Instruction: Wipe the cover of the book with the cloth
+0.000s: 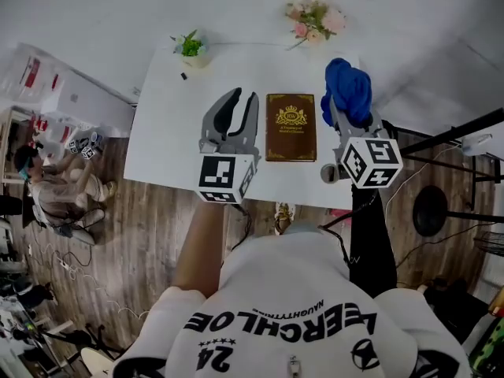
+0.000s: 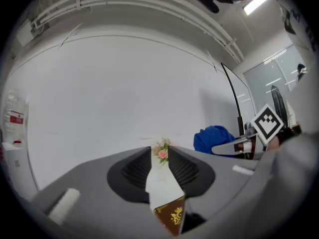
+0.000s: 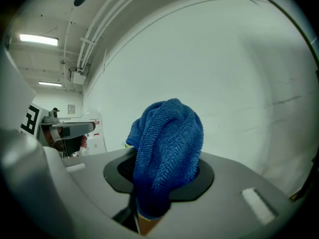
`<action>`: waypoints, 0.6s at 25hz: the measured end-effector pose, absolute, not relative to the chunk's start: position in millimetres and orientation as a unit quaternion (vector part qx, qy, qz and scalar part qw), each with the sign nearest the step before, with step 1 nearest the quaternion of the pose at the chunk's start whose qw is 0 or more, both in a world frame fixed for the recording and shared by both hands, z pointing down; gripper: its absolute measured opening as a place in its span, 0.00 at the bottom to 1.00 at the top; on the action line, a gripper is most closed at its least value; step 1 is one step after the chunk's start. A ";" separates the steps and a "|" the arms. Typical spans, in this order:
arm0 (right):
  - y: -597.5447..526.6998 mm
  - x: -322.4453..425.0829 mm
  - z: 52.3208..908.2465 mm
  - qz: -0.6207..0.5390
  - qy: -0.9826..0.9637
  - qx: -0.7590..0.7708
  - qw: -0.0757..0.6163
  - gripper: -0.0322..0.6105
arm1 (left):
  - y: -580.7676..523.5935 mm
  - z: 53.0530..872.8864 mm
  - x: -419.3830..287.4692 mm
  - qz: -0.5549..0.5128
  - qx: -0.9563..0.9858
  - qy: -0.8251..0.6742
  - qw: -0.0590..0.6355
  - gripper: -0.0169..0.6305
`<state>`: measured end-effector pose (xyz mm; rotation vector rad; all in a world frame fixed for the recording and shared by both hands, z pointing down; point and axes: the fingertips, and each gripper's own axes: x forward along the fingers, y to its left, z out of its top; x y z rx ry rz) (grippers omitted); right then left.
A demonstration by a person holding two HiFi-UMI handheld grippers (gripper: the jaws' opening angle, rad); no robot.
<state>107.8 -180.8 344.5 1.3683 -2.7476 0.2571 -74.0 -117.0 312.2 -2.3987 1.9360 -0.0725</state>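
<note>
A brown book (image 1: 290, 127) with a gold crest lies flat on the white table (image 1: 165, 140), between my two grippers. My left gripper (image 1: 244, 97) hovers just left of the book, open, with nothing between its jaws. Through its gap in the left gripper view I see a corner of the book (image 2: 172, 217). My right gripper (image 1: 344, 105) is just right of the book, shut on a bunched blue cloth (image 1: 347, 89). That cloth (image 3: 167, 148) fills the right gripper view and hides the jaw tips. It also shows from the left as the blue cloth (image 2: 212, 138).
A small potted plant (image 1: 190, 47) and a pink flower bunch (image 1: 315, 18) stand at the table's far edge, with a tiny dark item (image 1: 183, 75) near the plant. A person (image 1: 55, 187) sits on the floor at left. Black stands (image 1: 441, 144) are at right.
</note>
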 end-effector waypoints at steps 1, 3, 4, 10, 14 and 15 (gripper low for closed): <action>-188.1 104.5 347.6 0.085 -0.893 0.441 0.032 0.24 | -123.8 312.5 -73.4 -0.023 -0.779 0.626 0.032 0.20; -200.8 97.1 353.1 0.086 -0.898 0.431 0.035 0.24 | -136.8 315.0 -71.7 -0.025 -0.783 0.621 0.035 0.20; -206.1 92.9 355.7 0.087 -0.901 0.423 0.036 0.24 | -142.8 316.9 -71.3 -0.027 -0.784 0.619 0.033 0.20; -226.3 67.8 375.5 0.106 -0.912 0.392 0.061 0.24 | -162.9 324.2 -84.0 -0.038 -0.779 0.625 0.030 0.20; -232.7 55.0 388.8 0.124 -0.912 0.382 0.076 0.24 | -170.9 332.5 -94.2 -0.042 -0.778 0.627 0.019 0.20; -234.6 53.2 390.9 0.129 -0.911 0.384 0.076 0.24 | -173.3 334.7 -95.9 -0.042 -0.778 0.626 0.016 0.20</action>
